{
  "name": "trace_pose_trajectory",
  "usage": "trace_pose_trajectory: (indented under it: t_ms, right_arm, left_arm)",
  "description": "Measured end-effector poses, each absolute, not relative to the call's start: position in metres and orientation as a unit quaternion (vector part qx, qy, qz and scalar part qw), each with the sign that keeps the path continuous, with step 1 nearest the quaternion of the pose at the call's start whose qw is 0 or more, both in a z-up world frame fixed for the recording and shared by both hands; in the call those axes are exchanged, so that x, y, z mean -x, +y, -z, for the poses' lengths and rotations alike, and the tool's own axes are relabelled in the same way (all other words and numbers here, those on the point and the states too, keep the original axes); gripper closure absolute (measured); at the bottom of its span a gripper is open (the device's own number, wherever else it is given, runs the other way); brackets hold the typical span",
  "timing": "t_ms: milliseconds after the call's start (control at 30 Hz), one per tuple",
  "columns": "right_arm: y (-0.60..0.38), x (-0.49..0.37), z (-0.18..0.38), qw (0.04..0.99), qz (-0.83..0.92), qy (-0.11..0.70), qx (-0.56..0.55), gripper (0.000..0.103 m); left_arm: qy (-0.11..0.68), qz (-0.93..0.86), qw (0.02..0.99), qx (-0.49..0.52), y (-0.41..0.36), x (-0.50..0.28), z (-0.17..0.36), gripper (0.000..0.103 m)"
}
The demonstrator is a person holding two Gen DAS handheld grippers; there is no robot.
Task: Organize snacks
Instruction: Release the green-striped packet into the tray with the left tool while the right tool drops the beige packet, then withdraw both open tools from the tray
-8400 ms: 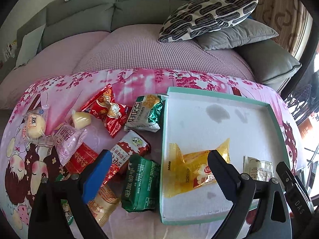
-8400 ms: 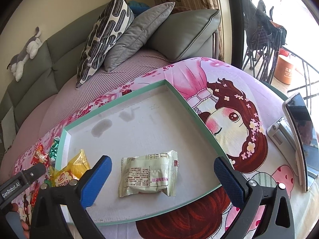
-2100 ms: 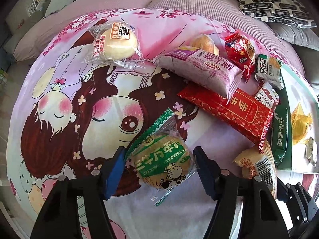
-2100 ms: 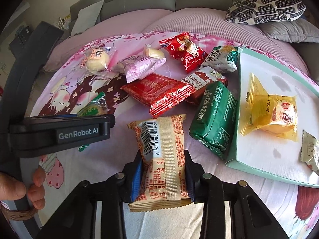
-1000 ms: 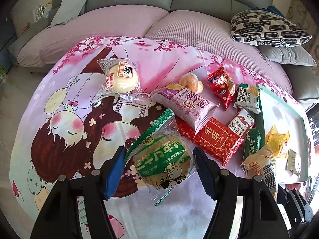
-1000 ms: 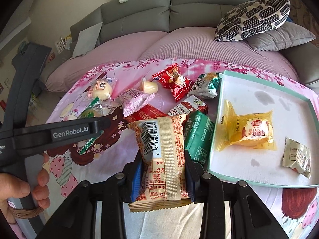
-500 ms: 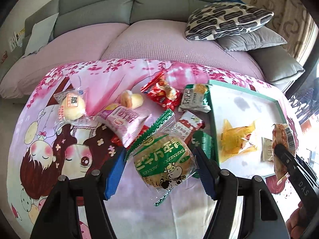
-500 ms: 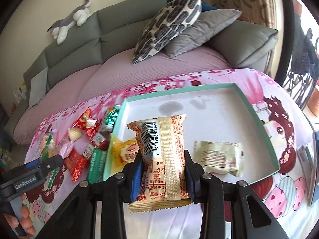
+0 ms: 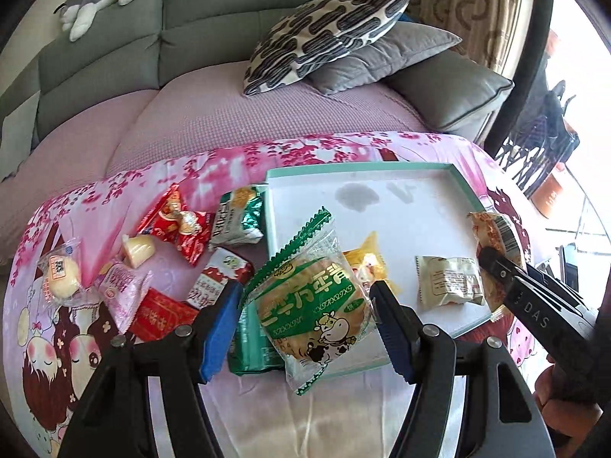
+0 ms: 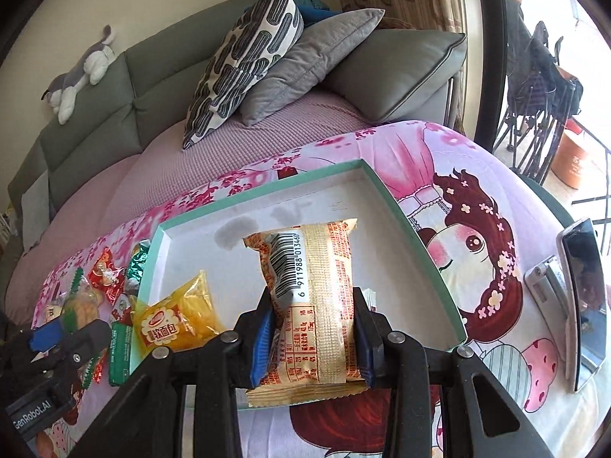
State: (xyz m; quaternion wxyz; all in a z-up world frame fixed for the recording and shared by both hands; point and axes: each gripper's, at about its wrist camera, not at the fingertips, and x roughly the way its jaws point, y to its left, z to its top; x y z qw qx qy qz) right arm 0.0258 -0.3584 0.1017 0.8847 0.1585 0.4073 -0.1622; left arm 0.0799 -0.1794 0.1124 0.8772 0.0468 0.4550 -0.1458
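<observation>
My left gripper [image 9: 305, 324] is shut on a green-and-clear wrapped cake [image 9: 311, 305], held above the near left corner of the teal-rimmed white tray [image 9: 431, 206]. My right gripper [image 10: 311, 337] is shut on an orange-and-cream barcode snack pack [image 10: 311, 294], held over the tray's [image 10: 416, 244] near right part; it also shows in the left wrist view [image 9: 496, 236]. In the tray lie a yellow bread pack [image 10: 172, 320] and a pale foil packet [image 9: 450, 282].
Left of the tray, several snacks lie on the pink cartoon cloth: a red candy pack [image 9: 175, 225], a green-white pack [image 9: 236, 217], a pink pack [image 9: 122, 290], a bun [image 9: 59, 274]. A phone on a stand [image 10: 580, 297] stands right of the tray. A sofa with cushions [image 9: 328, 34] is behind.
Both grippers swung right with their snacks, from over the loose pile to over the tray. The left one now hangs at the tray's near left, the right one at its near right.
</observation>
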Motion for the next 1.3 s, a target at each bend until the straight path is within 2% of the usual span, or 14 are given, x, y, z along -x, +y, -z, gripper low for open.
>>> trace_pose_trajectory:
  t_ms: [800, 833, 867, 933, 967, 1033, 1133, 1233, 1300]
  right_arm:
    - [-0.375, -0.053, -0.075, 0.887, 0.169, 0.406, -0.14, 0.063]
    - [-0.376, -0.054, -0.074, 0.887, 0.172, 0.407, -0.135, 0.058]
    - [-0.376, -0.054, -0.075, 0.887, 0.176, 0.406, -0.132, 0.046]
    - [-0.376, -0.053, -0.076, 0.888, 0.18, 0.404, -0.129, 0.032]
    - [-0.375, -0.053, -0.077, 0.887, 0.178, 0.406, -0.128, 0.032]
    - [-0.373, -0.054, -0.077, 0.886, 0.176, 0.411, -0.122, 0.028]
    - [-0.37, -0.054, -0.077, 0.886, 0.168, 0.416, -0.117, 0.018]
    - [-0.366, -0.054, -0.078, 0.886, 0.157, 0.418, -0.122, 0.0]
    - [-0.362, -0.053, -0.08, 0.887, 0.155, 0.418, -0.116, 0.0]
  left_arm:
    - [0.489, 0.147, 0.859, -0.048, -0.235, -0.176, -0.083, 0.03]
    - [0.491, 0.147, 0.857, -0.047, -0.235, -0.177, -0.082, 0.026]
    - [0.493, 0.145, 0.856, -0.047, -0.235, -0.178, -0.08, 0.023]
    - [0.492, 0.142, 0.857, -0.052, -0.236, -0.178, -0.079, 0.022]
    - [0.49, 0.14, 0.858, -0.056, -0.236, -0.178, -0.078, 0.021]
    - [0.486, 0.134, 0.861, -0.061, -0.235, -0.176, -0.079, 0.01]
    - [0.476, 0.134, 0.868, -0.052, -0.229, -0.171, -0.084, 0.008]
    - [0.475, 0.123, 0.87, -0.051, -0.22, -0.165, -0.087, 0.007]
    - [0.472, 0.112, 0.873, -0.049, -0.21, -0.159, -0.088, 0.007]
